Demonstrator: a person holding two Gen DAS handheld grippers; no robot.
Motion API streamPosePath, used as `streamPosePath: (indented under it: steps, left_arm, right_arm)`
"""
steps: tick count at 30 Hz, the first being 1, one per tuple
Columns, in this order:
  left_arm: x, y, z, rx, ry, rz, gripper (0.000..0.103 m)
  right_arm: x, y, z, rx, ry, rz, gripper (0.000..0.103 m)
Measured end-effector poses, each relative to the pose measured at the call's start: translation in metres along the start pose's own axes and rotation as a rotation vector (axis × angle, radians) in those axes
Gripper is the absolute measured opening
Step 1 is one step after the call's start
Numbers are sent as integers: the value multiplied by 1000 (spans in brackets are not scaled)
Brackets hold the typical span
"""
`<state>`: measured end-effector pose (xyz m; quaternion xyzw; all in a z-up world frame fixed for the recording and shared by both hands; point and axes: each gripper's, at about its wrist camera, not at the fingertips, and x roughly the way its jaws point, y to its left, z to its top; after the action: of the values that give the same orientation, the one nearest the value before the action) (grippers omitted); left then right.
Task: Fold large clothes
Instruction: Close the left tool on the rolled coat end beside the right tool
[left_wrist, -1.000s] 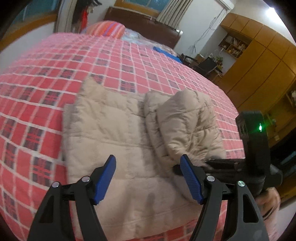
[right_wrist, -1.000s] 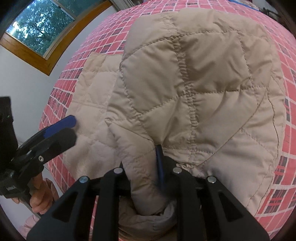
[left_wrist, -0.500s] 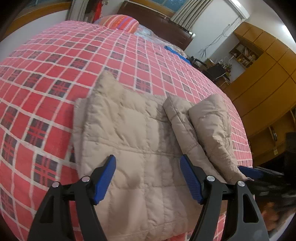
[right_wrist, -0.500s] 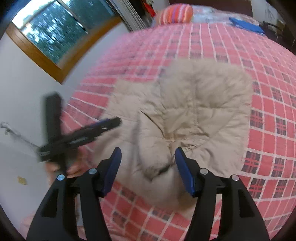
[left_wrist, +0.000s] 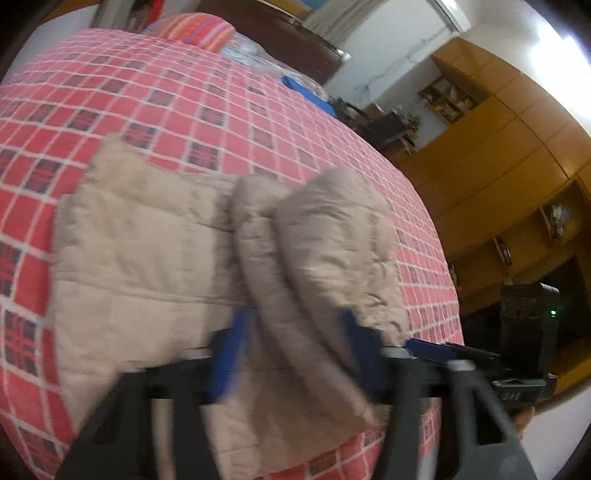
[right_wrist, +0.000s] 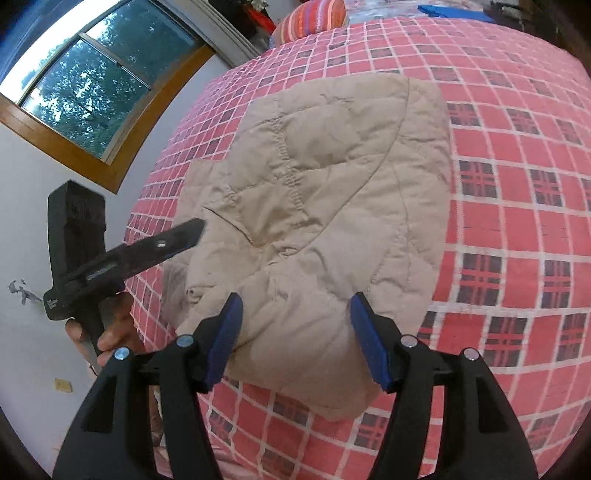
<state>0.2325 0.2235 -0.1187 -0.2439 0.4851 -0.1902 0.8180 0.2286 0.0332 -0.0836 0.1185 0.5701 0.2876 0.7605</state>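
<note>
We hold both grippers over a beige quilted jacket lying partly folded on the red checked bedspread. Our right gripper has its blue fingers spread wide with nothing between them; the near edge of the jacket lies just ahead of and below them. Our left gripper is blurred, but its blue fingers stand apart on either side of a raised fold of the jacket, not pinching it. A striped pillow lies far beyond the fingers.
</note>
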Motion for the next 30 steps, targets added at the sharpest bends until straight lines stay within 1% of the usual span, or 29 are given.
streamPosePath:
  steps: [2,4,6,8,10,15,18,20,22,24,25,27,28,30]
  left_arm:
    - [3,-4,1,7,1,29,20]
    - [0,-4,0,17,-2,38,26]
    - [-6,0,-4,14,-15,43,51]
    - [-13,7,-8,2,-36,40,65]
    - [-12,13,-9,-11,-24,22,67]
    - [6,19,2,-64,17,-47,67]
    - [22,17,10,-58,46,-37,67]
    - [32,20,12,-73,71,-34,67]
    - [40,24,11,-99,100,-52,67]
    - [39,26,8,-102,98,-66,67]
    - [37,27,7,-97,88,-68,67]
    - [34,29,10,-96,79,-79,67]
    - [35,28,13,-97,81,-82,67]
    - [37,27,22,-93,87,-74,67]
  right_arm:
    - [2,1,0,-5,-1,4,62]
    - [4,0,1,-3,0,13,62]
    - [2,-3,0,0,-1,17,60]
    - [0,-3,-2,3,-3,21,60]
    - [-6,-2,-10,-1,-6,16,60]
    - [4,11,-19,-31,8,-6,61]
    - [13,13,-22,-29,21,2,61]
    - [17,9,-21,-17,27,5,61]
    - [13,5,-21,-3,25,27,60]
    - [0,-3,-22,18,8,47,57]
    - [-9,-6,-24,11,-5,38,58]
    - [-19,-6,-30,-15,-11,21,62]
    - [-23,0,-35,-40,-10,14,62]
    - [-25,16,-46,-115,-2,-3,67]
